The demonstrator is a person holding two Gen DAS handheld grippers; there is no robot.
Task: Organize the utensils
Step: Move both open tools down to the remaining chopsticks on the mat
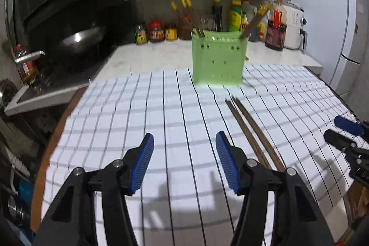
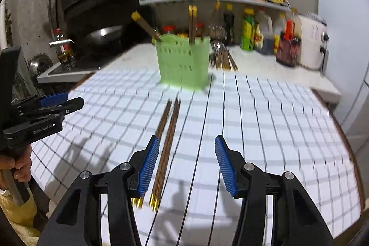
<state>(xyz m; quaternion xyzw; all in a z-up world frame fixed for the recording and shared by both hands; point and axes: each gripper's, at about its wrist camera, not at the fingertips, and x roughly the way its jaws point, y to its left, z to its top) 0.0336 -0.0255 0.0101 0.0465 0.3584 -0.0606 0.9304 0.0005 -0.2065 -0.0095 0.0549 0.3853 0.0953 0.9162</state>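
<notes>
1. Green plastic utensil holder (image 1: pixel 219 57) stands at the far edge of the checked cloth (image 1: pixel 161 121), blurred, with chopsticks leaning out of its top.
2. Loose chopsticks (image 2: pixel 167 142) lie on the cloth; their gold tips pass behind the right gripper (image 2: pixel 186 165), whose jaws stand apart, holding nothing.
3. The left gripper (image 1: pixel 184 160) gapes empty too.
4. More chopsticks (image 2: pixel 222 57) behind the holder are hard to make out.

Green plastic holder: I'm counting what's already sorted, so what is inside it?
The green perforated plastic holder has brown chopsticks with yellow tips standing in it, leaning left and right. Its walls hide their lower ends and anything shorter.
</notes>
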